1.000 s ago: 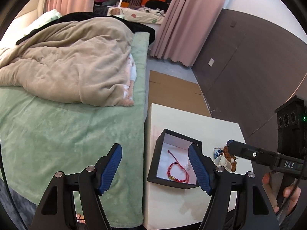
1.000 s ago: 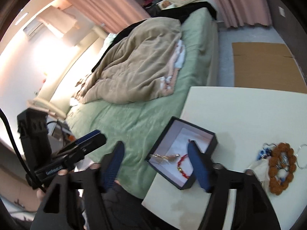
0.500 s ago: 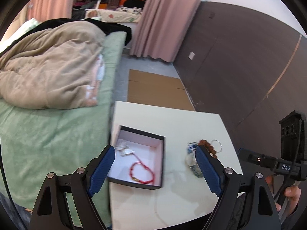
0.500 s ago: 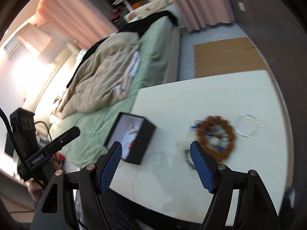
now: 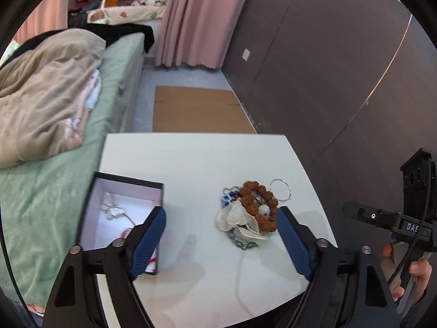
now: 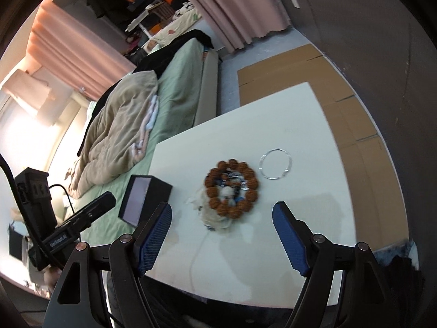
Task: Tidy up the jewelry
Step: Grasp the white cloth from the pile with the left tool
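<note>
A green bed [image 5: 54,191] with a beige blanket [image 5: 46,95] lies at the left, beside a white table [image 5: 196,158]. At the table's left edge sits an open black box [image 5: 123,213] holding a silver chain [image 5: 110,207] and a red bracelet [image 5: 127,232]. The left gripper [image 5: 218,235] hangs released, its jaws just narrowed a little, nothing between the 2 pads. Right of the box lies a pile: a brown bead bracelet [image 6: 232,188] on white cloth [image 6: 213,216], with 1 thin silver bangle [image 6: 275,166] just beside it. The right gripper [image 6: 221,232] hovers released above the pile.
</note>
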